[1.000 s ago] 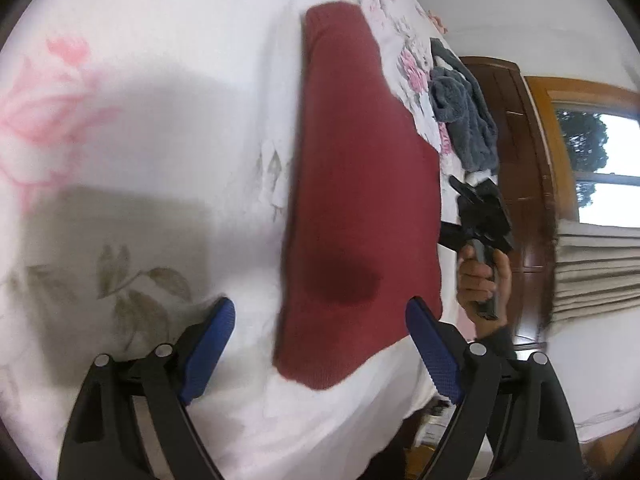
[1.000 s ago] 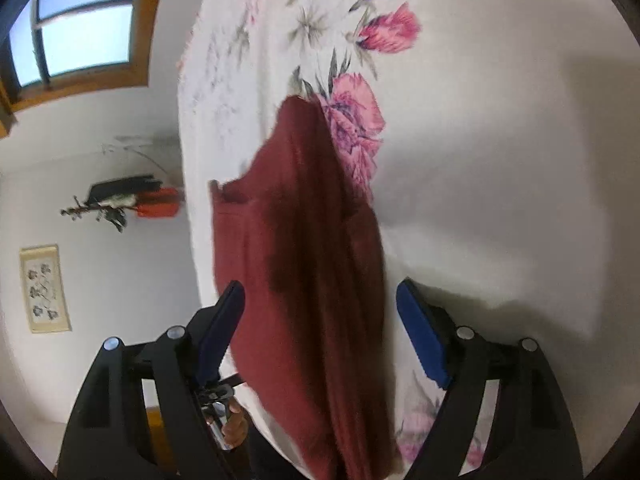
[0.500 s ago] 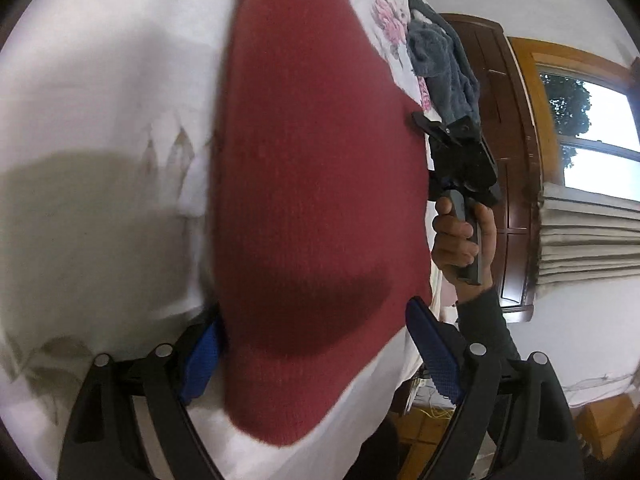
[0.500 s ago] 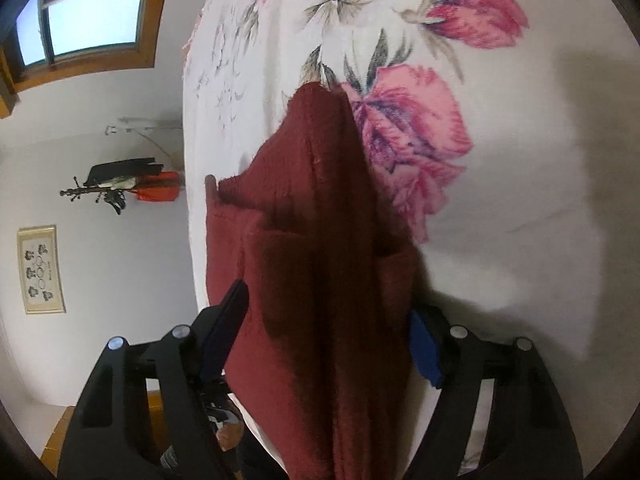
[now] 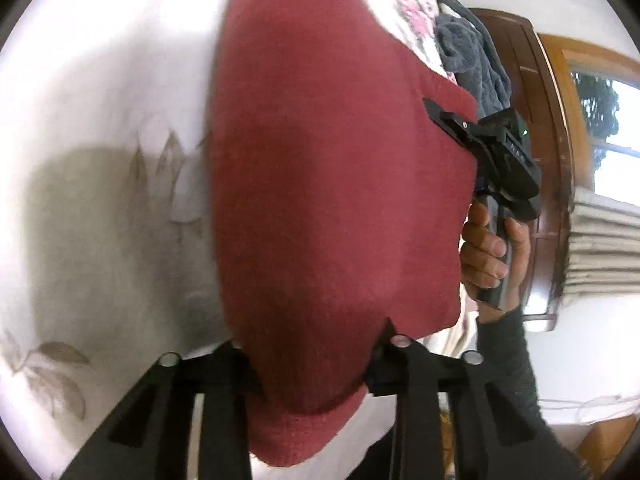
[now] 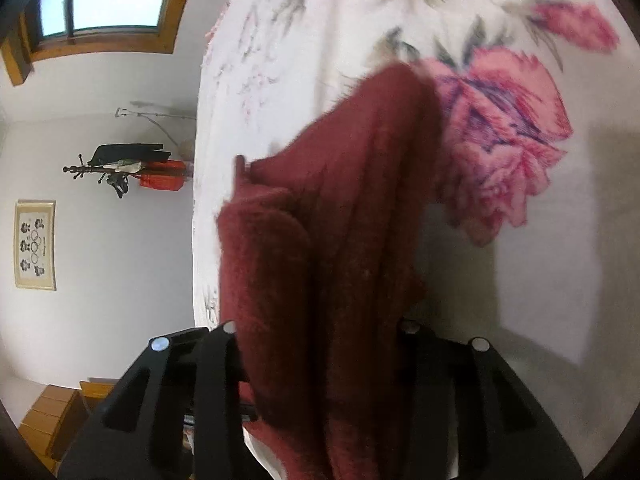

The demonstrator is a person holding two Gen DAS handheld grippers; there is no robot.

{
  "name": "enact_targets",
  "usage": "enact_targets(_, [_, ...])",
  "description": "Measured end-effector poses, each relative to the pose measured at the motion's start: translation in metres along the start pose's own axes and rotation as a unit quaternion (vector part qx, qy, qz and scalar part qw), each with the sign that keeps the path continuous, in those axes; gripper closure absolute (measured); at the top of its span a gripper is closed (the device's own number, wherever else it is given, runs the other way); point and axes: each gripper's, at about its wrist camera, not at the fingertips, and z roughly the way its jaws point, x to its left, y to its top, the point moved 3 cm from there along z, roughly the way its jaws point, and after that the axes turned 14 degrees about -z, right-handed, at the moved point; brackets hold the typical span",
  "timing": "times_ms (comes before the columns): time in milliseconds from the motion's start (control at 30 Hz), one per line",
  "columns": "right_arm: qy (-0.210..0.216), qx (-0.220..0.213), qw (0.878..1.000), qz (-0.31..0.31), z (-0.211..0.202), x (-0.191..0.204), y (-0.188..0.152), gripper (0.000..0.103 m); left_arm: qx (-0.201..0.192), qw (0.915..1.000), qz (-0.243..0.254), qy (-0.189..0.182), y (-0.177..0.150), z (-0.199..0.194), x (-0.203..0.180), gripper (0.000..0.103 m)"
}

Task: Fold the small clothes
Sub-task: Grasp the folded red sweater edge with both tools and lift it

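The red knit garment (image 5: 328, 184) lies on the floral bedspread (image 5: 100, 120), filling the middle of my left wrist view and running from the centre to the bottom of my right wrist view (image 6: 340, 248). It already looks narrowed into a long strip, with a flap doubled over at its left edge in the right view, so I judge the side folds are done and the end-to-end fold is left. My left gripper (image 5: 308, 364) has its jaws hidden under the cloth at the lower edge; they seem closed on the hem, but I cannot tell. My right gripper (image 6: 320, 344) is buried the same way. A grey garment (image 5: 472, 56) waits at upper right, not yet folded.
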Motion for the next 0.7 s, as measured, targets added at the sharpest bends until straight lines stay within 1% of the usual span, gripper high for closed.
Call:
enact_targets(67, [-0.004,-0.006,1.0,-0.01,-0.003,0.012,0.002,0.069,-0.008,0.9999,0.01,0.006,-0.003,-0.007,-0.005,0.078])
enact_targets(267, [-0.009,-0.023,0.999,-0.031,-0.013,0.049,0.001,0.07,-0.023,0.9992,0.033,0.001,-0.014,-0.031,-0.021,0.078])
enact_targets(433, [0.012,-0.033,0.998,-0.05,-0.012,0.091,-0.006,0.07,-0.039,0.9976,0.057,-0.004,-0.036,-0.064,-0.026,0.078])
enact_targets(500, [0.027,-0.036,0.997,-0.057,-0.007,0.111,-0.015,0.07,-0.048,0.9969,0.062,-0.004,-0.048,-0.08,-0.024,0.079])
enact_targets(600, [0.051,-0.028,0.997,-0.059,0.011,0.134,-0.033,0.07,-0.059,0.9964,0.06,-0.006,-0.071,-0.107,-0.009,0.078])
enact_targets(700, [0.068,-0.006,0.996,-0.059,0.043,0.151,-0.06,0.07,-0.069,0.9967,0.042,-0.005,-0.101,-0.129,0.027,0.078])
